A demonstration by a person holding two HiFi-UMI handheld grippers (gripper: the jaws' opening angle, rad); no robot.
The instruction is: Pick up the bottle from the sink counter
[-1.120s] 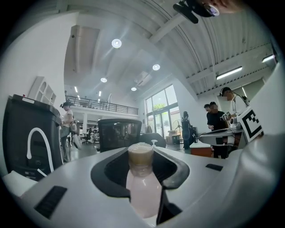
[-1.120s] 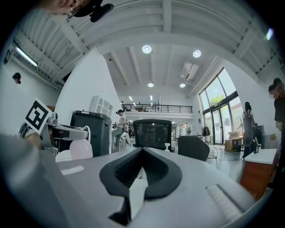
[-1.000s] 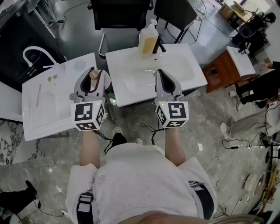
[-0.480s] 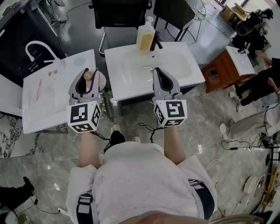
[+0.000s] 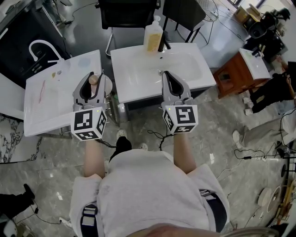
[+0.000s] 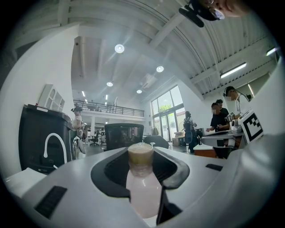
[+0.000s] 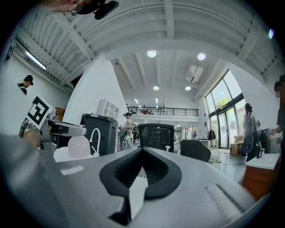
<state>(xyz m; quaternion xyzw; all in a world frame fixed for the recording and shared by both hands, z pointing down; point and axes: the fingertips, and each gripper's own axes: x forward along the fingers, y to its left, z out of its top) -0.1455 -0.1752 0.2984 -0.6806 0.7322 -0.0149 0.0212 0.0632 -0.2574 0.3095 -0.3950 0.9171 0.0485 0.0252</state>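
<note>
White counter [image 5: 51, 111], pink tan-capped bottle [image 6: 143, 191]

A tall, bright hall, white overhead and grey stone underfoot.
The floor [image 5: 222, 139] is grey marbled stone, with loose cables [image 5: 249, 152] trailing across it on the right. A white sink counter [image 5: 134, 88] stands in the middle, and a second white counter [image 5: 46, 106] with a curved white tap [image 5: 39, 46] sits just to its left. Behind them are two black chairs [image 5: 127, 14] and, at the far left, a black cabinet [image 5: 23, 32]. A small wooden cabinet [image 5: 233, 74] stands to the right. Overhead, the white beamed ceiling [image 7: 169, 18] carries round lamps [image 7: 152, 53]. A railed balcony [image 7: 162, 111] crosses the far end, and tall windows [image 7: 229, 111] let in daylight.
</note>
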